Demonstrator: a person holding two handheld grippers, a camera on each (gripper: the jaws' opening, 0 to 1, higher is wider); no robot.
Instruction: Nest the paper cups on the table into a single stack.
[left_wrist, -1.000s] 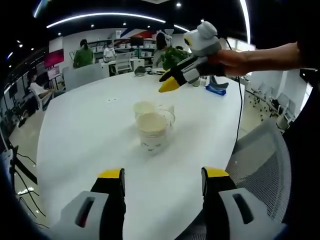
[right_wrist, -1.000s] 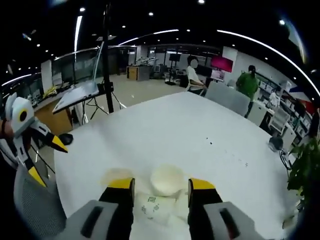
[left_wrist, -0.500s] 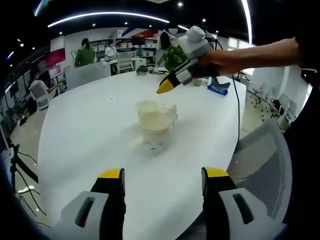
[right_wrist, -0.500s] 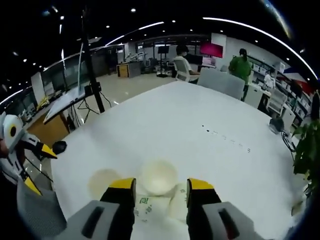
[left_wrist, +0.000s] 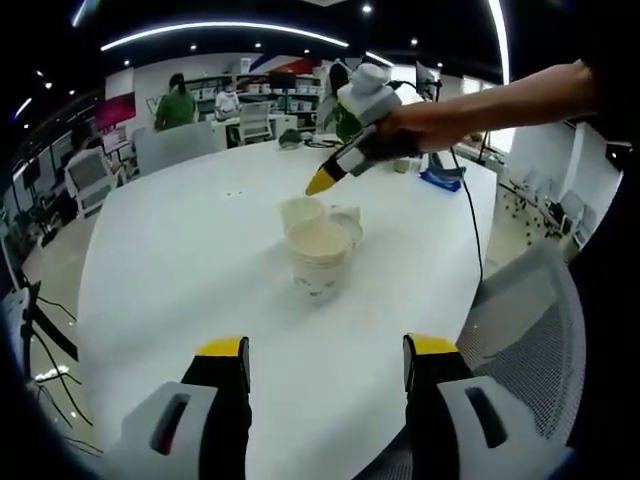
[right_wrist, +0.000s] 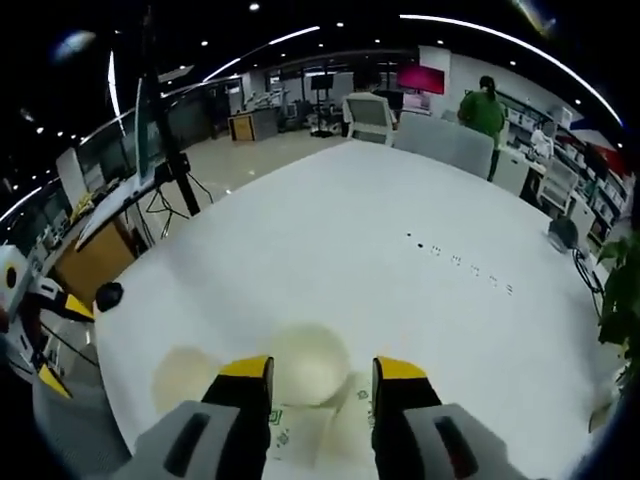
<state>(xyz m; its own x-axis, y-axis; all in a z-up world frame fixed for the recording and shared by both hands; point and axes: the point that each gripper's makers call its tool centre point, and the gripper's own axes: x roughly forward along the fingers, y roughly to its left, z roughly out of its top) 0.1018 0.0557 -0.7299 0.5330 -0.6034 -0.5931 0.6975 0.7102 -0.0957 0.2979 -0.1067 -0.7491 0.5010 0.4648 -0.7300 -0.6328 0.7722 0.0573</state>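
Three white paper cups cluster mid-table in the left gripper view: a near upright cup with green print (left_wrist: 320, 262), an upright cup (left_wrist: 300, 212) behind it, and a third cup (left_wrist: 347, 222) beside them. My left gripper (left_wrist: 325, 352) is open, well short of them. The right gripper (left_wrist: 320, 183), held by a person's hand, hovers just above the far cup. In the right gripper view, my right gripper (right_wrist: 322, 372) is open, with an upright cup's mouth (right_wrist: 310, 362) showing between its jaws, the printed cup (right_wrist: 290, 432) below and another cup (right_wrist: 185, 375) to the left.
The round white table (left_wrist: 170, 260) has wide bare surface around the cups. A grey mesh chair (left_wrist: 520, 330) stands at its near right edge. A blue item (left_wrist: 440, 178) lies at the far side. Small dark specks (right_wrist: 460, 262) dot the tabletop. Chairs, desks and people fill the room behind.
The right gripper has come down and in over the cups, its tip now just above the far cup. The left gripper stays open and back; no cup has moved.
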